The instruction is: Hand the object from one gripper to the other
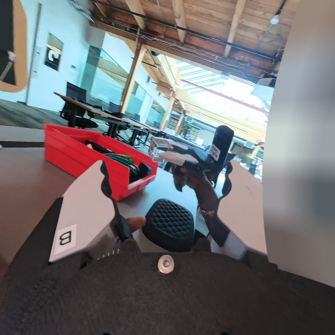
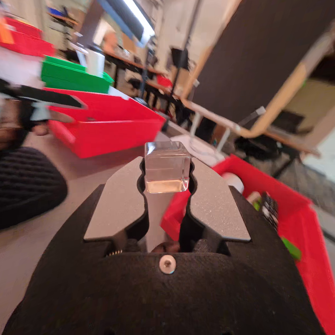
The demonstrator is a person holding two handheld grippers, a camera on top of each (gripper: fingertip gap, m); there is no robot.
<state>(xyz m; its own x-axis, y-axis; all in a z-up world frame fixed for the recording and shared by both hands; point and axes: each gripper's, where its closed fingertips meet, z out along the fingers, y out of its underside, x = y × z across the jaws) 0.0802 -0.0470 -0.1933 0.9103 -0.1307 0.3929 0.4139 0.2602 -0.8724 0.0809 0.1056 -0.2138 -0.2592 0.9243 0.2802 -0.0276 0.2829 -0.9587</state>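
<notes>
A clear cube (image 2: 167, 169) sits clamped between the tips of my right gripper (image 2: 167, 167), held in the air above the table. In the left wrist view the same cube (image 1: 160, 149) shows at the end of the right gripper (image 1: 164, 151), held by a hand, ahead of my left gripper and a little above it. My left gripper (image 1: 165, 164) is open and empty, its fingers spread wide. The left gripper also shows blurred at the left edge of the right wrist view (image 2: 72, 110).
A red bin (image 1: 78, 150) with cables stands on the grey table (image 1: 36, 177) left of centre. A black dimpled pad (image 1: 169, 223) lies below the grippers. In the right wrist view, a red bin (image 2: 116, 130) ahead, another (image 2: 299, 226) at right, a green bin (image 2: 72, 76) behind.
</notes>
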